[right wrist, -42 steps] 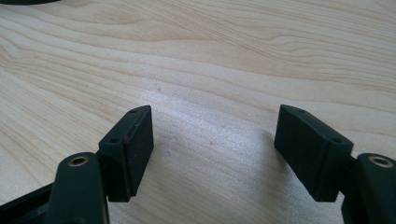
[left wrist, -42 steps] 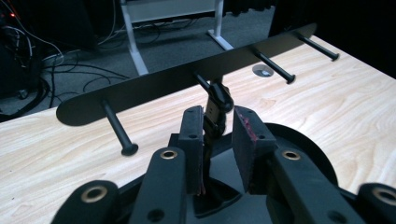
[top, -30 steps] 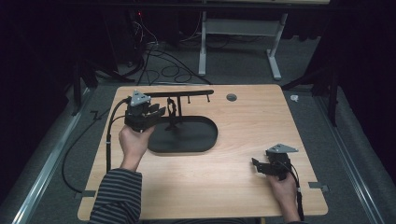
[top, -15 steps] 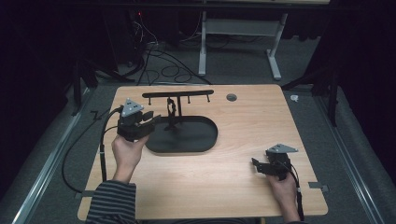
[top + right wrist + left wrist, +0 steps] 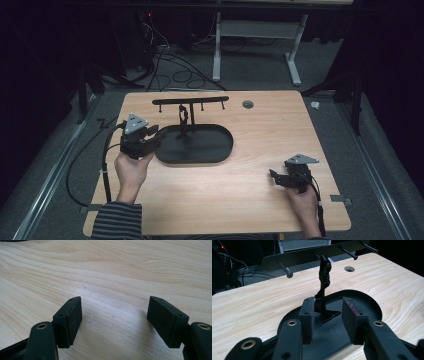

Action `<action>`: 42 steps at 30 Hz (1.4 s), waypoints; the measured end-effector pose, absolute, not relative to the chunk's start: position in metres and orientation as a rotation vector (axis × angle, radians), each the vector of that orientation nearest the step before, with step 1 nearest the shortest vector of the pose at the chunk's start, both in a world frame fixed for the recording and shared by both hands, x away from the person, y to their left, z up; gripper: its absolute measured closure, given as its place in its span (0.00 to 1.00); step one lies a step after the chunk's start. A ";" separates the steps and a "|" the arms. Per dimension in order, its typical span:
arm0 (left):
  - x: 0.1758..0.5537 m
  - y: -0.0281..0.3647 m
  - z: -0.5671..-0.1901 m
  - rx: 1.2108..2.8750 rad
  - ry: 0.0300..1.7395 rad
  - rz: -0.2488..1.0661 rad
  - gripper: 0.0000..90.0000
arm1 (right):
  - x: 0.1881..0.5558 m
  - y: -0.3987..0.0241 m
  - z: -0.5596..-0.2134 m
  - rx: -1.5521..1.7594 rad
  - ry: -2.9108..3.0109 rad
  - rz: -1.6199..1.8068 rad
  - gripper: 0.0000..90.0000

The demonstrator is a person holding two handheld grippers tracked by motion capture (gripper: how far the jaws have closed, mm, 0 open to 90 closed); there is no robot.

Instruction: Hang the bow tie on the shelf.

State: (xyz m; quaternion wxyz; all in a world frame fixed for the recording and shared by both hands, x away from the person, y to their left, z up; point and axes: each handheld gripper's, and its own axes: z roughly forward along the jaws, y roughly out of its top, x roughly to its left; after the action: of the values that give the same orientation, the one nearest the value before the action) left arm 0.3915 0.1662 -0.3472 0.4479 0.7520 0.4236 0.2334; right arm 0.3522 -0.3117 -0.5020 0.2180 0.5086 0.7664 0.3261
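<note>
A black stand with an oval base (image 5: 210, 150) stands on the wooden table, and its upright post (image 5: 185, 117) carries a crossbar with pegs (image 5: 190, 101). My left gripper (image 5: 158, 138) sits at the base's left end, pointing at the post. In the left gripper view its jaws (image 5: 328, 317) stand apart over the base (image 5: 362, 302) and have just been opening. The knobby post (image 5: 323, 285) rises just beyond the pads, which press on nothing. My right gripper (image 5: 275, 177) rests low at the front right. Its jaws (image 5: 113, 320) stand wide open over bare wood.
A round hole (image 5: 247, 104) pierces the tabletop behind the stand's right end. The left gripper's cable (image 5: 105, 160) trails off the table's left edge. Cables and a desk frame (image 5: 255, 35) lie on the dark floor beyond the far edge.
My left gripper has drawn back from the post, moving left and toward the person to the base's left end. The right gripper has stayed in place.
</note>
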 end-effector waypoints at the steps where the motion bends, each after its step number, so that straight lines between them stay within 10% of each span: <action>1: 0.391 0.167 -0.347 1.860 1.047 0.575 0.70 | 0.352 -0.312 -0.502 1.409 2.122 0.903 0.33; 42: 0.359 0.197 -0.375 1.779 1.131 0.527 0.68 | 0.352 -0.311 -0.502 1.406 2.124 0.899 0.33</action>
State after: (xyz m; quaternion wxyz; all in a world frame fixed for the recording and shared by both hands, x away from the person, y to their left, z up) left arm 0.3589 0.1972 -0.3752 0.4656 0.7245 0.4607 0.2146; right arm 0.3522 -0.3115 -0.5019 0.2183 0.5080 0.7673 0.3248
